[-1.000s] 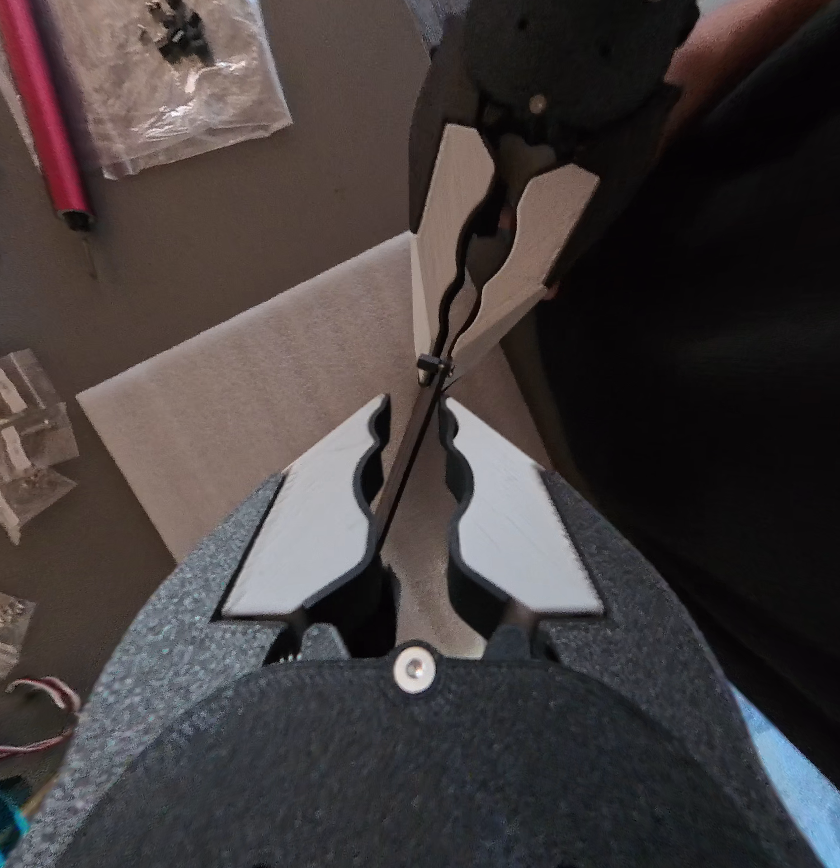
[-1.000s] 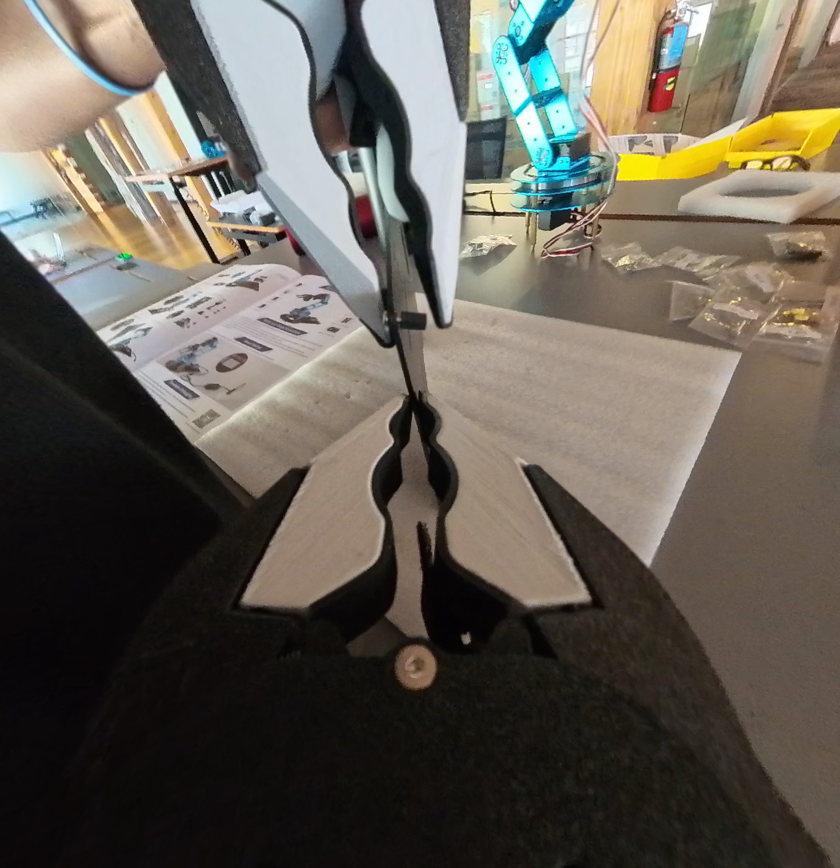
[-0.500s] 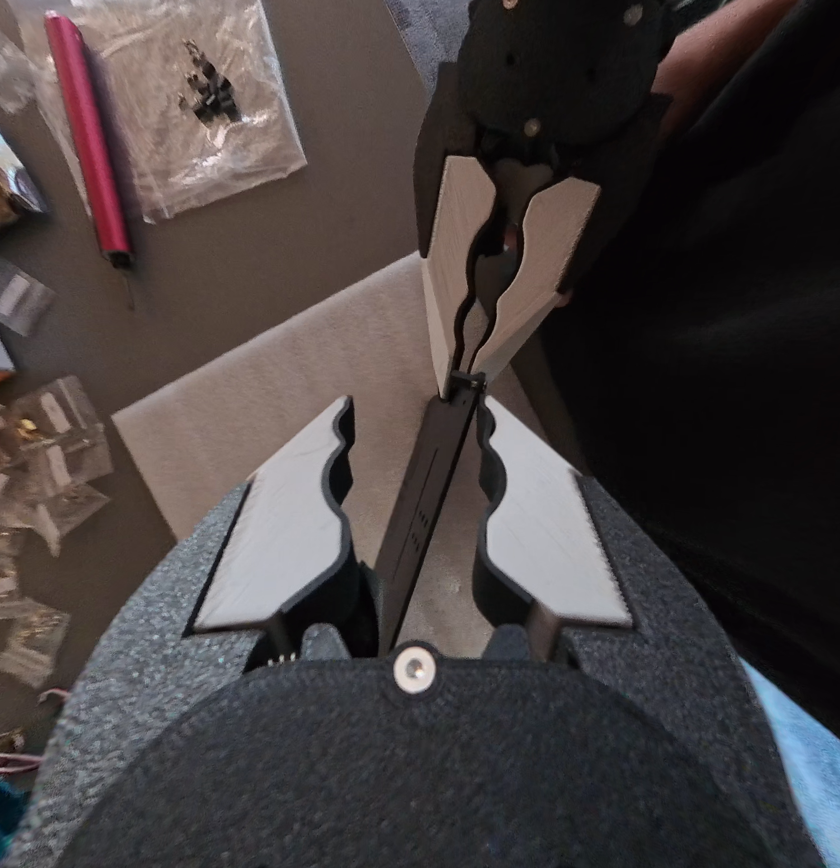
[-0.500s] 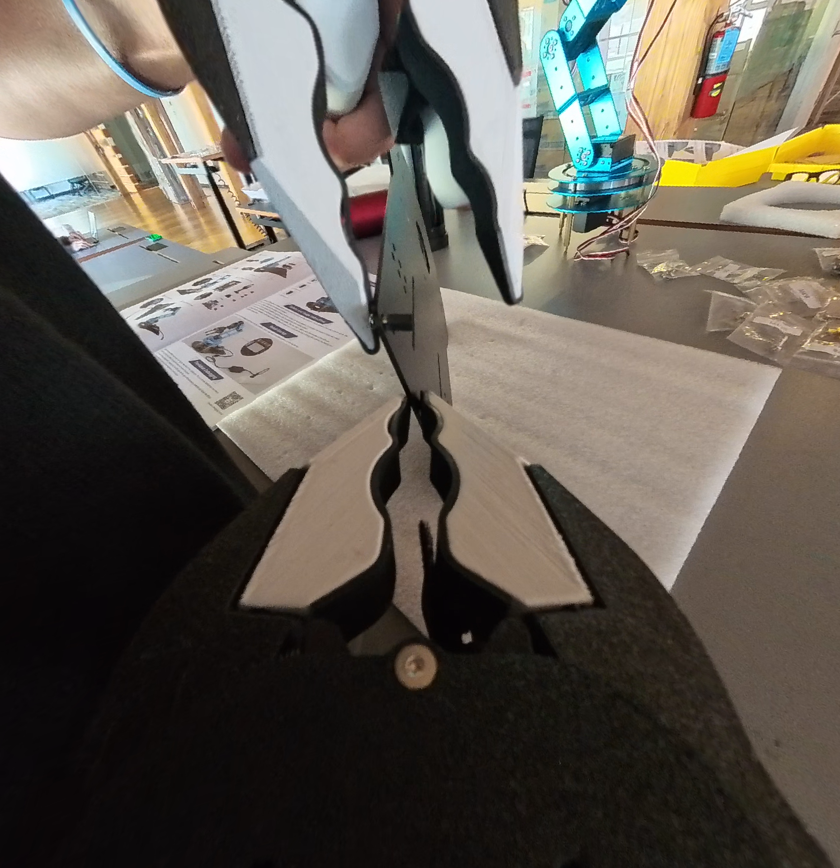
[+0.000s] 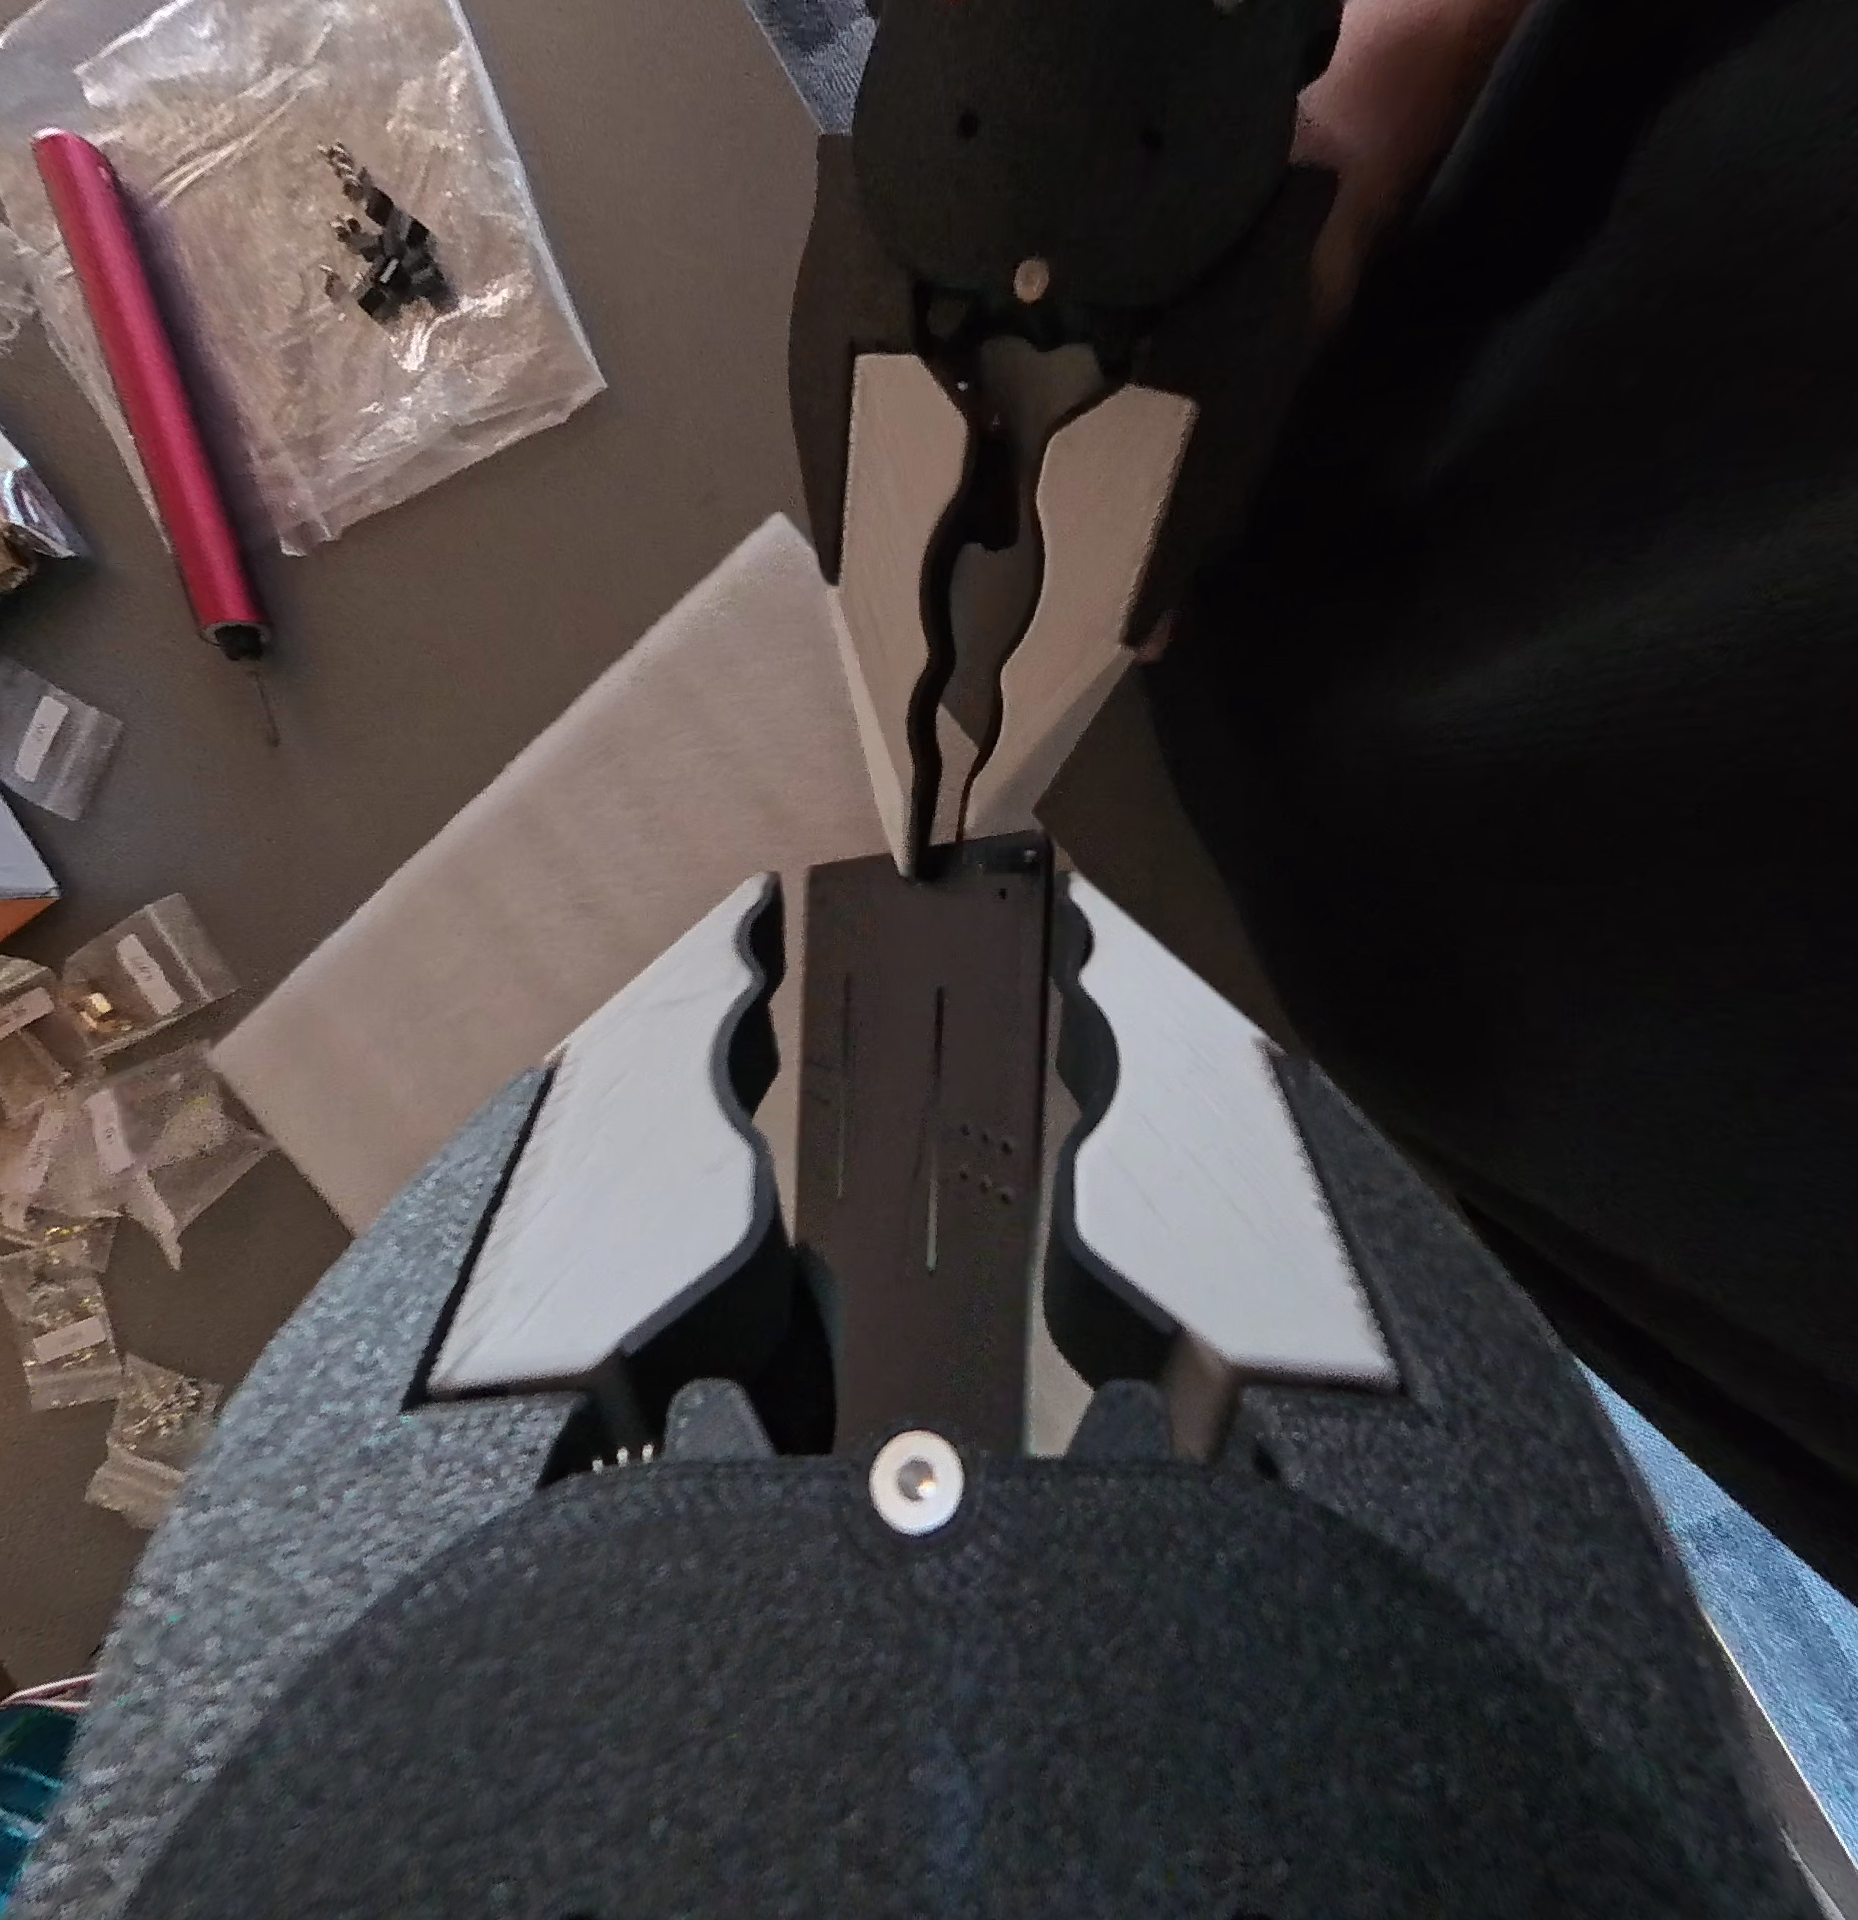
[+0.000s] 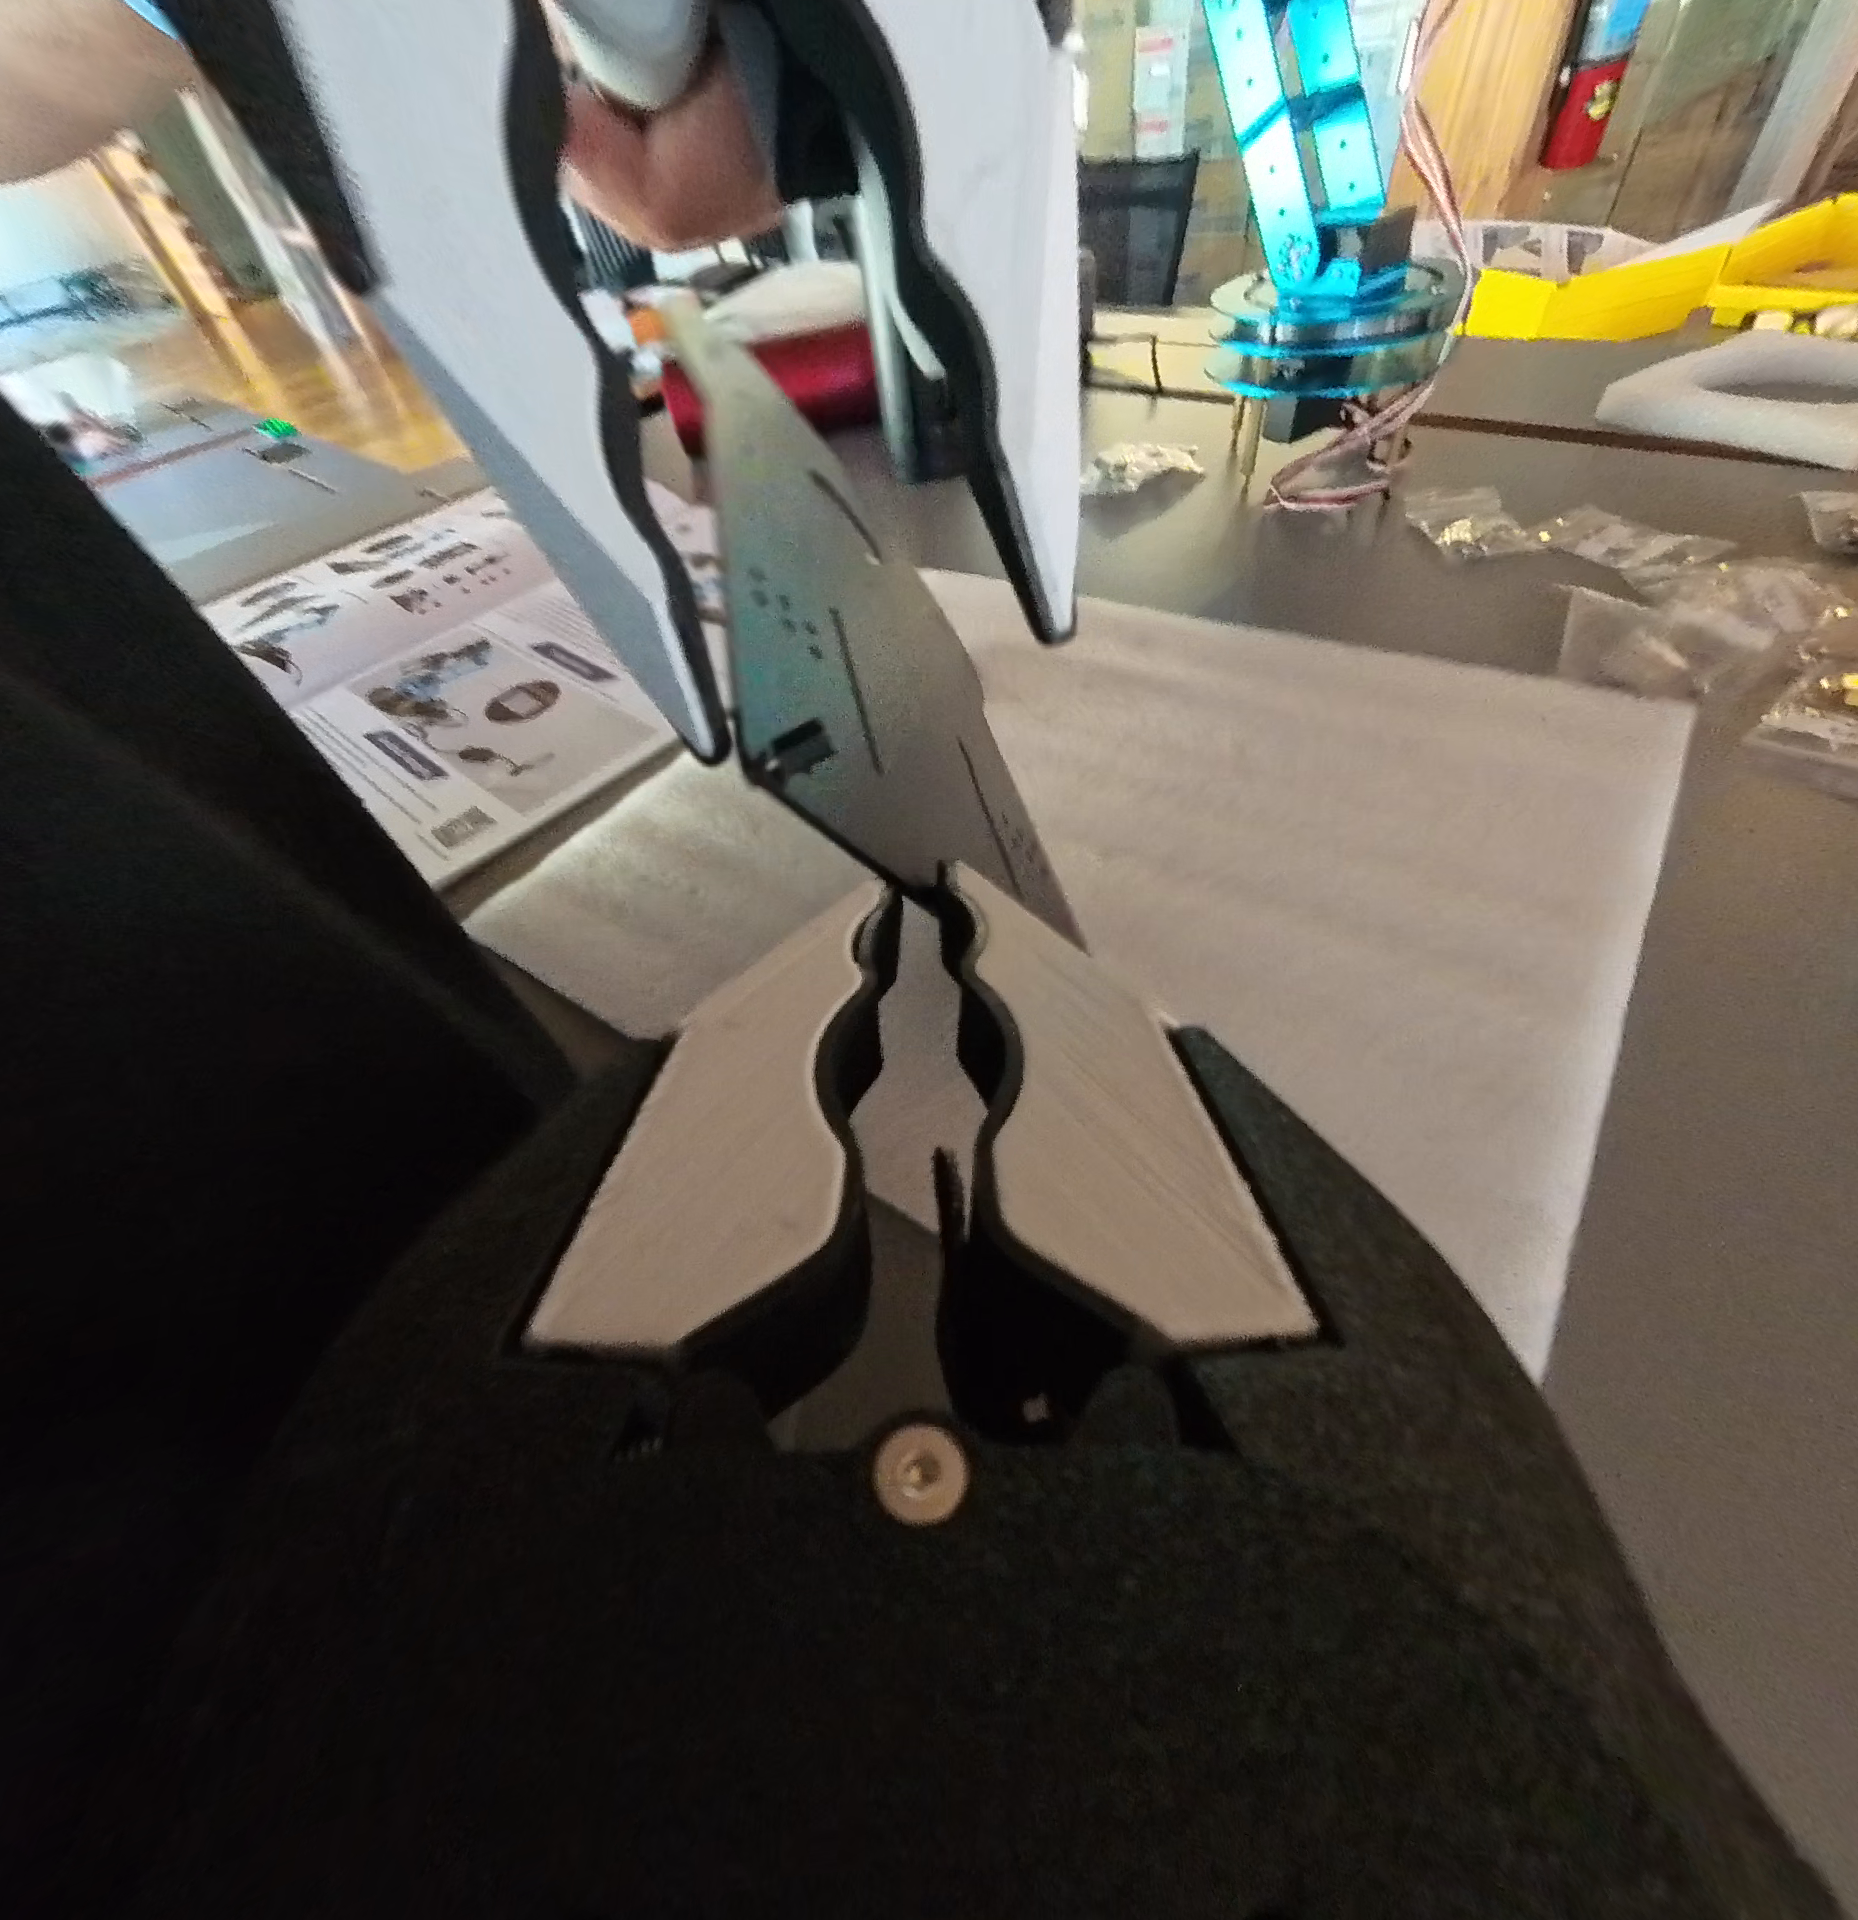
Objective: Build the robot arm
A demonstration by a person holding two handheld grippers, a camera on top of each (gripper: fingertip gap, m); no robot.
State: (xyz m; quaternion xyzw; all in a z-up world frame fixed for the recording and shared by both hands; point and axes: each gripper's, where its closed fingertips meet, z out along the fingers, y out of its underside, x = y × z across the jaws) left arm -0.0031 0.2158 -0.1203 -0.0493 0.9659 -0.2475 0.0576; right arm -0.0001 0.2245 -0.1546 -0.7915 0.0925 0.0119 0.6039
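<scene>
Right wrist view: right claw [image 6: 920, 894] clamped on black plate [image 6: 852, 707], apparently untouched between spread left claw [image 6: 873, 675].

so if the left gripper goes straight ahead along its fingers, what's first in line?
Probably the right gripper: its closed fingertips sit dead ahead, pinching the far end of the black plate that lies between the open left gripper fingers. Depth is unclear, but the gap looks short. The white foam sheet lies beyond.

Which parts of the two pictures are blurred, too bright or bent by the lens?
Left wrist view: the bags of small parts at the left edge are smeared; the black plate is fairly sharp. Right wrist view: the room behind is overexposed at upper left, the blue robot arm is soft, and the table edge curves.
</scene>
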